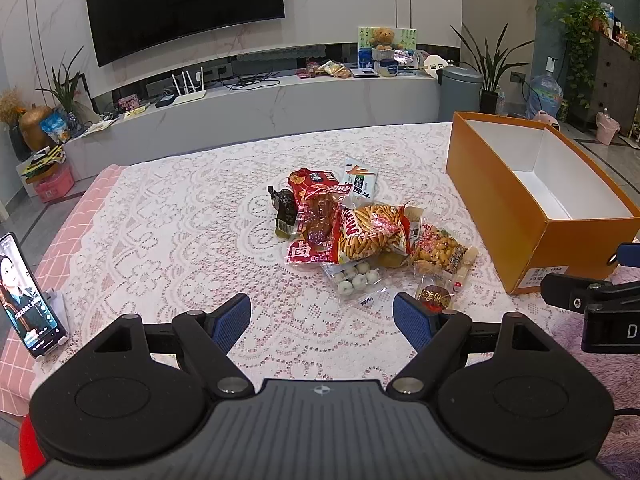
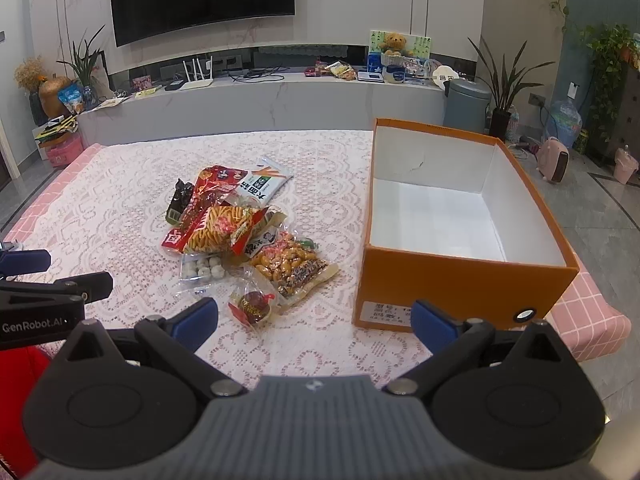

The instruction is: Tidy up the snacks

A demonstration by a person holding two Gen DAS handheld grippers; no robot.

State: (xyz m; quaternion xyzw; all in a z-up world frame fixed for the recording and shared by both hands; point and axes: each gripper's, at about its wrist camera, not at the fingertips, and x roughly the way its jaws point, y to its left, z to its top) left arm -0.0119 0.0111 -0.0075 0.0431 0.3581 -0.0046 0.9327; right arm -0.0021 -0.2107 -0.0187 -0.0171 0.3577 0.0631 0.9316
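Lace point(image 1: 168, 240) lies bare between snacks point(image 1: 352, 232) and both wide claws (box point(image 2: 460, 280) rightward).

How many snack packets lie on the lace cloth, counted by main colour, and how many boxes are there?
Red packets: 3 (biscuit pack, meat pack, stick-snack bag)
White and green packet: 1
Dark packet: 1
Clear packets: 3 (white balls, peanut mix, small round sweet)
Orange box: 1, open
Total: 9

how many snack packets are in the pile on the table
8 visible, loosely overlapping: dark packet, red bag, white-green sachet, noodle-stick bag, white-ball pack, peanut pack, red round sweet, brown meat pack. More may be hidden underneath.
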